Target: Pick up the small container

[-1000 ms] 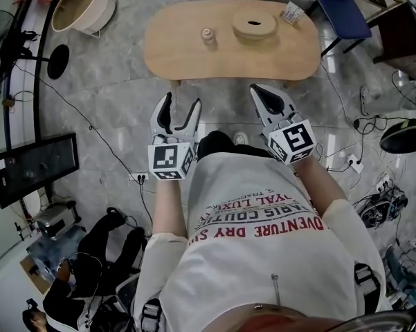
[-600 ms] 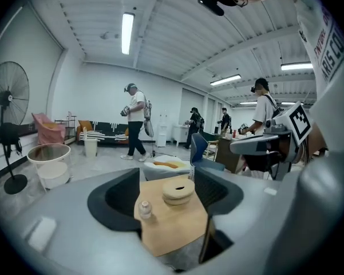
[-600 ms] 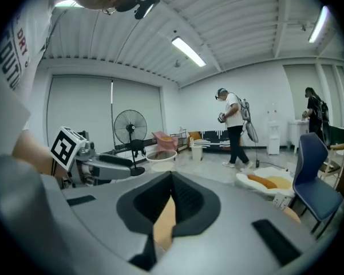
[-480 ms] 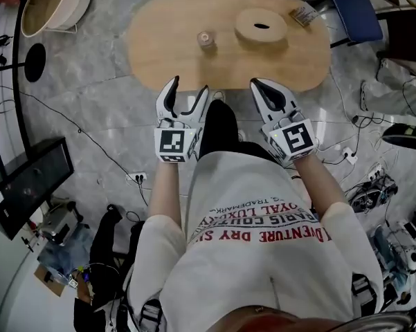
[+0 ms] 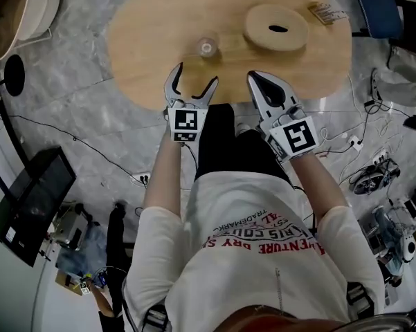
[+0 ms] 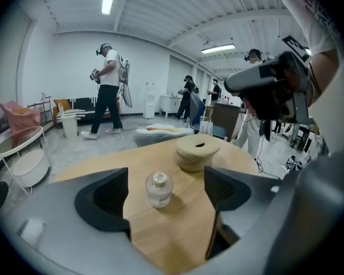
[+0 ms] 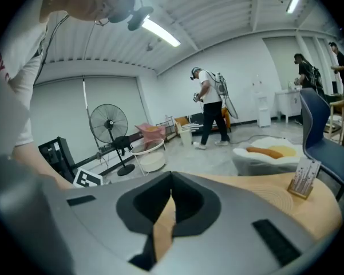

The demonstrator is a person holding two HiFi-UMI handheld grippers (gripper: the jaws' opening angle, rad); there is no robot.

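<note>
The left gripper (image 5: 194, 81) hovered over the near edge of the wooden table (image 5: 145, 54), its jaws opening wide and gripping nothing. The small container (image 5: 207, 46) stood upright just beyond the jaw tips, in line with the gap, untouched. The right gripper (image 5: 261, 81) was held with its jaws together, empty.

The head view looks steeply down from above the person, shirt (image 5: 256, 241) in the lower frame, table (image 5: 145, 54) across the top, well below the camera; the left gripper view sits low at the table's near edge, facing level across it, close to the bottle (image 6: 159, 189) at centre, the disc (image 6: 198, 153) beyond; the right gripper view faces level toward the room, table at lower right, fan (image 7: 109, 125) at left; head and left views share bottle and disc; head and right views share the card stand (image 7: 303, 179); both gripper views share a person (image 6: 107, 90) in white.
</note>
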